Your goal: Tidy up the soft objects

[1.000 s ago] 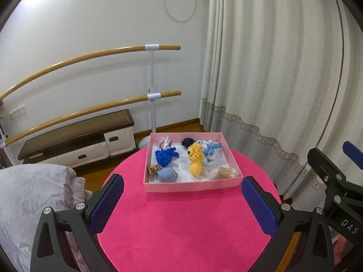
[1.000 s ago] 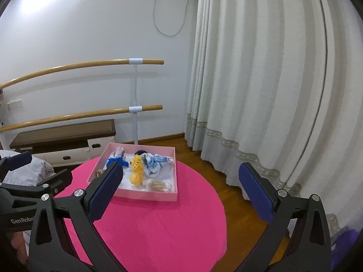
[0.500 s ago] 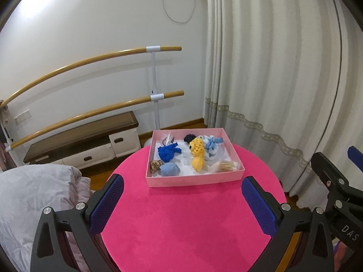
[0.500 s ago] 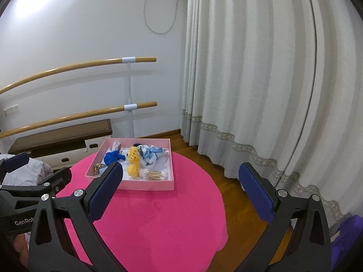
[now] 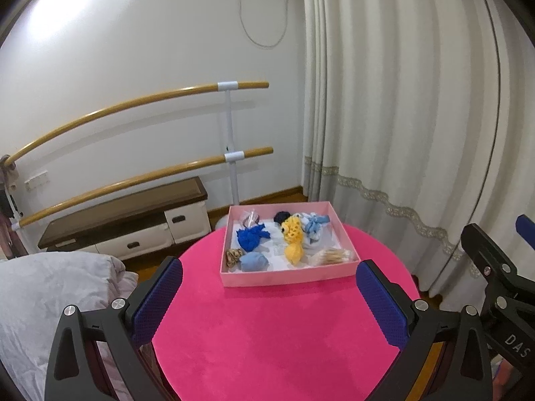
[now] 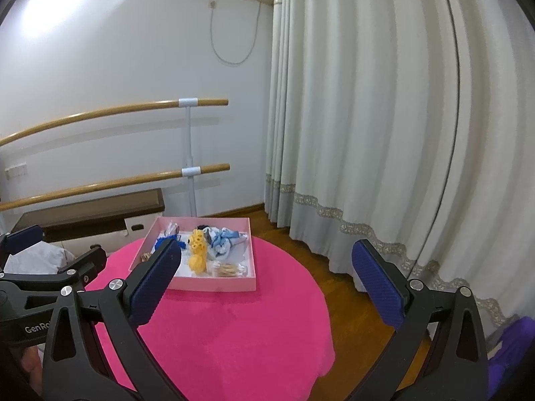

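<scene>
"DAS" on right claw (image 5: 516,347), "GenRo" on left claw (image 6: 36,328)

A matt pink cloth (image 5: 274,334) covers the table, bearing a smooth pink cardboard-like box (image 5: 287,275) of knitted toys.

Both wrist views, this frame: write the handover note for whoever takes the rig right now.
Left tool: open, empty, held above the pink round table.
Right tool: open, empty, held beside it, over the table's right side.
All the soft items lie in the pink tray at the table's far edge: dark blue cloth, light blue bundle, yellow knitted toy, pale blue cloth, patterned scrunchie.
Done: nothing grasped.
Left: reach the tray and start sorting.
</scene>
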Available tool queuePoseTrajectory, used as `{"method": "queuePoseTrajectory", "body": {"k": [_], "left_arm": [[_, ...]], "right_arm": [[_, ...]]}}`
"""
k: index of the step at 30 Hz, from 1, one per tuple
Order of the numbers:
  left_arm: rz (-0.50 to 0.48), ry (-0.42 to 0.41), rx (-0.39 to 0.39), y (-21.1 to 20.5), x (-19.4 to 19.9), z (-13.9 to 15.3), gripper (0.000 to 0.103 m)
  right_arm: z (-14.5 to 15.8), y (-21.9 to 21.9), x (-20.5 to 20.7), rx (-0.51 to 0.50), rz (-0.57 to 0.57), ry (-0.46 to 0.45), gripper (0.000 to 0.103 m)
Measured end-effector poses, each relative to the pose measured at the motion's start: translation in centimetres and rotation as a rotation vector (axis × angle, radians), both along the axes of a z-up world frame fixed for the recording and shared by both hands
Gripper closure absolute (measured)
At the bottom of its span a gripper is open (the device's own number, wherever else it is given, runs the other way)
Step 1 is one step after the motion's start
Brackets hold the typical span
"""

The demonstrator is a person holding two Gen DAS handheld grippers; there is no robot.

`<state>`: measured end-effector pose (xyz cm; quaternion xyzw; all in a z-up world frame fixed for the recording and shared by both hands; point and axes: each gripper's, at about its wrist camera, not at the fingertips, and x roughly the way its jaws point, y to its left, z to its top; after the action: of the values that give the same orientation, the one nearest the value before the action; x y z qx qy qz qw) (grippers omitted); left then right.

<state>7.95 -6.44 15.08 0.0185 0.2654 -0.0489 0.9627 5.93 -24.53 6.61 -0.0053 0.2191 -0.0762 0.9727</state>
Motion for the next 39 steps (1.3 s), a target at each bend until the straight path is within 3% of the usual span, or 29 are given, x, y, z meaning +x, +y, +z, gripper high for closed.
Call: {"method": "queuePoseTrajectory", "body": {"k": [20, 39], "left_arm": [[-0.022, -0.058, -0.042, 0.0, -0.6, -0.6, 0.000], [-0.020, -0.075, -0.021, -1.6, 1.0, -0.8, 0.000]], "right_arm": [[1.8, 0.3, -2.0, -0.028, -0.021, -0.096, 0.000], [2.0, -0.2, -1.4, -0.030, -0.049, -0.101, 0.000]]}}
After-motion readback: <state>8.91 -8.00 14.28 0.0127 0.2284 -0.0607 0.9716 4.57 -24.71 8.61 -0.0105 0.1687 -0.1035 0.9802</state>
